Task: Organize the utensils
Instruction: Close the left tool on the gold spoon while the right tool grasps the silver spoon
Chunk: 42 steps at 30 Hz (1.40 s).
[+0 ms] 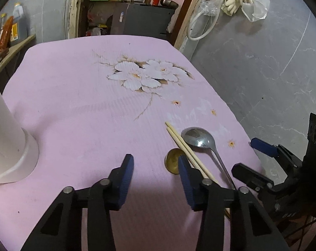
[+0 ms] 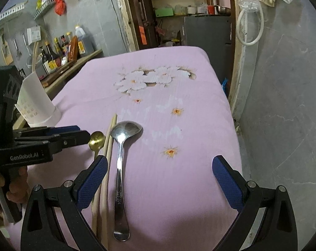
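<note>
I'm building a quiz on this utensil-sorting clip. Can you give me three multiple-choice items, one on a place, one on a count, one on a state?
1. Where does the pair of chopsticks lie?
A. Between the gold spoon and the steel spoon
B. Inside the white holder
C. On the floor

2. How many spoons are on the pink cloth?
A. One
B. Two
C. Four

3. What state is the right tool in?
A. Shut on the steel spoon
B. Shut on the chopsticks
C. Open, holding nothing

Answers:
1. A: the right wrist view shows the sticks flanked by the two spoons.
2. B: one small gold spoon and one larger steel spoon.
3. C: its blue pads stand wide apart, with only cloth and utensils lying flat between them. The left tool is open too.
</note>
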### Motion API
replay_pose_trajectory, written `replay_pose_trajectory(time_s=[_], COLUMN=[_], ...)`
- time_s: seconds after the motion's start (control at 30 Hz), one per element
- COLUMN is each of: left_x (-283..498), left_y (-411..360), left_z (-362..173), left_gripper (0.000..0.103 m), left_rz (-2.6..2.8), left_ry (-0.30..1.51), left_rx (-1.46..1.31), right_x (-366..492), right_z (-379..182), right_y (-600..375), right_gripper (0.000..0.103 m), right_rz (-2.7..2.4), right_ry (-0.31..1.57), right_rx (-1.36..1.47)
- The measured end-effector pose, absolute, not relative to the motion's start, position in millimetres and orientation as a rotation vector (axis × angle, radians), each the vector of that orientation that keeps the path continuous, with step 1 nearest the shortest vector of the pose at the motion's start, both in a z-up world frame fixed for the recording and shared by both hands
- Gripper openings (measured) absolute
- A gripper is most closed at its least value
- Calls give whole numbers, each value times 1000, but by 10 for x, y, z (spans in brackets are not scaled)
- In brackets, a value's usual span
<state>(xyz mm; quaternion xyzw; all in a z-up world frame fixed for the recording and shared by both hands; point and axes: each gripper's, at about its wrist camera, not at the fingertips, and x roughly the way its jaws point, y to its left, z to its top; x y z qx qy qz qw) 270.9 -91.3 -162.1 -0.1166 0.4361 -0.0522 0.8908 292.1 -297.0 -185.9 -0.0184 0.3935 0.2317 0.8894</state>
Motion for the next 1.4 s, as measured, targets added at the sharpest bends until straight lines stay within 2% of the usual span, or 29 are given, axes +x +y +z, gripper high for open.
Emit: replay_pose_trajectory(time_s=[0.23,0.57,0.8,1.1,1.4], left_x=[2748,2862,2917,2892,2834], left_y=[-963,-1052,-1075,-1081,-814], left_z=[-1625,-1670,-1666,-1600,-1545], left_gripper=[27,24,9,4,4], left_rz=[-139,-166,-149,-87,4], left_ry=[916,941,962,962,974], left_rx=[-243,-252,-240,-220,-218], right_x=[2957,3097,3067,3156,3233], right_z=[-1889,-1892,-1848,-1869,-1835], right_y=[-2867,-3346,-3084,-2853,-2599], right_gripper=[98,98,98,98,98], right_rz=[416,311,451,514,475], right_ry=[842,847,829,868,865], right_rx=[-116,59,-30,-110,-268])
